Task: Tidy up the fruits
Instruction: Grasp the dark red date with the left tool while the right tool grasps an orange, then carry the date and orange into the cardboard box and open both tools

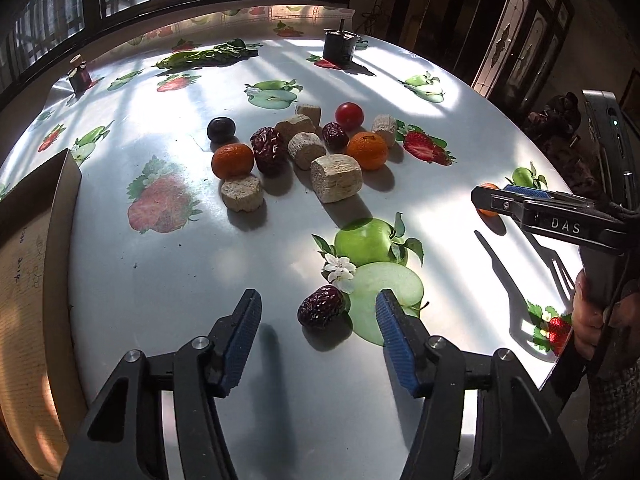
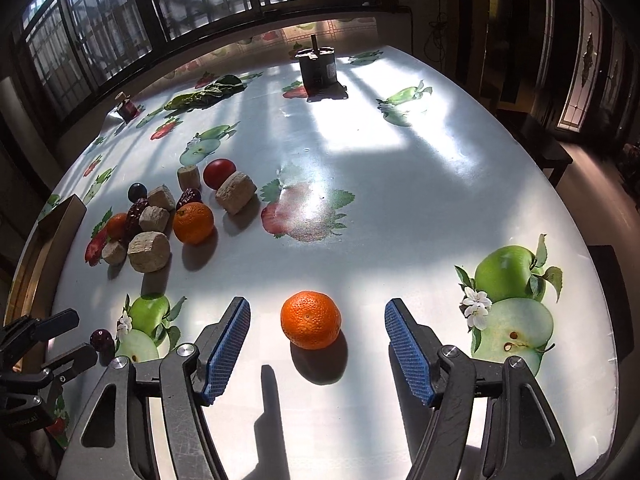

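My left gripper point(image 1: 318, 310) is open, with a dark red date point(image 1: 320, 311) lying on the table between its blue fingers. My right gripper point(image 2: 318, 322) is open around a tangerine point(image 2: 311, 319) that rests on the table. A pile sits mid-table: two tangerines point(image 1: 233, 160) point(image 1: 367, 150), two more dates point(image 1: 268, 149), a red tomato point(image 1: 349, 116), a dark plum point(image 1: 221, 129) and several beige cork-like chunks point(image 1: 336, 178). The right gripper also shows in the left wrist view point(image 1: 490, 200), the left one in the right wrist view point(image 2: 76, 338).
A cardboard box point(image 1: 36, 248) stands at the table's left edge. A black motor block point(image 1: 339, 46), leafy greens point(image 1: 208, 56) and a small jar point(image 1: 80, 74) sit at the far side. The tablecloth point(image 1: 180, 280) carries printed fruit pictures.
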A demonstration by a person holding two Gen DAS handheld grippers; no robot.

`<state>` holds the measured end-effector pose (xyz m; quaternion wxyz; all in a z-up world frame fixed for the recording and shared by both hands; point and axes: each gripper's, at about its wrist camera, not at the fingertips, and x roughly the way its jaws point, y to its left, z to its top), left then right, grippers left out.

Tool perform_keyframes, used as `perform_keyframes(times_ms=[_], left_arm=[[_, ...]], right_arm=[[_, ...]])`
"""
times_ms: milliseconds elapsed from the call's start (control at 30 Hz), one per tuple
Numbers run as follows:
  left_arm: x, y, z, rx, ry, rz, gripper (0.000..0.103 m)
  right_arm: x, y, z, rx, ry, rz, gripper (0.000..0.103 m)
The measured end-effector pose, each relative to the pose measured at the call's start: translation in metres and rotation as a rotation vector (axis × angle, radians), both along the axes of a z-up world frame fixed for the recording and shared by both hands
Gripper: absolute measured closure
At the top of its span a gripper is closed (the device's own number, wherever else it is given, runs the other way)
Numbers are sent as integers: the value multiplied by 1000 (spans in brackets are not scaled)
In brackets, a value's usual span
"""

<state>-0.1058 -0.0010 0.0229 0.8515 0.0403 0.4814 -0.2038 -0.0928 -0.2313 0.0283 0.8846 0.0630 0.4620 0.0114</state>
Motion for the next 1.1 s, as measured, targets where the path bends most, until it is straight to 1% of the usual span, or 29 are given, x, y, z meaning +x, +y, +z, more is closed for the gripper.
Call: perform_keyframes(times_ms=[67, 133, 167, 200, 233, 267, 300, 333, 367, 400, 500, 567, 733, 800, 900, 1000, 1100], left_arm=[[2, -1, -5, -2, 21, -4, 55], [2, -2, -6, -4, 21, -4, 57], [2, -2, -6, -3, 19, -8, 62], [2, -4, -6, 2, 14, -8, 69], [2, -4, -7, 5, 11, -6, 73], [2, -3, -7, 11, 7, -2, 78], [2, -3, -7, 6, 6, -1, 77], [3, -1, -7, -3, 9, 2, 77], [3, 0, -7, -16, 14, 6, 77], [3, 3, -6, -29, 19, 12, 78], [0, 12, 0, -56, 9, 29, 78], [-2, 21, 8, -76, -8, 45, 78], [-10, 58, 42, -112, -86, 113, 77], [-12, 83, 54, -114, -112, 169, 77], [-15, 131, 62, -94, -140, 290, 77], [-20, 182, 60, -78, -131, 409, 77], [-26, 225, 53, -29, -120, 512, 77]], right_arm=[[3, 5, -4, -17, 18, 11, 29], [6, 9, -7, -29, 31, 18, 29], [6, 11, -8, -35, 36, 22, 33], [7, 13, -10, -46, 40, 24, 37], [7, 14, -10, -63, 39, 22, 38], [7, 16, -10, -77, 38, 23, 43], [7, 18, -10, -89, 38, 24, 52], [7, 19, -9, -102, 37, 23, 57], [8, 20, -9, -114, 38, 20, 66], [8, 21, -9, -116, 39, 21, 70], [5, 24, -6, -97, 37, 29, 70], [1, 31, 0, -105, 20, 41, 70], [-8, 64, 26, -93, -33, 107, 70], [-11, 86, 38, -75, -58, 154, 70], [-14, 128, 53, -29, -92, 248, 70], [-16, 178, 63, 14, -115, 360, 70], [-18, 234, 64, 79, -103, 489, 70]])
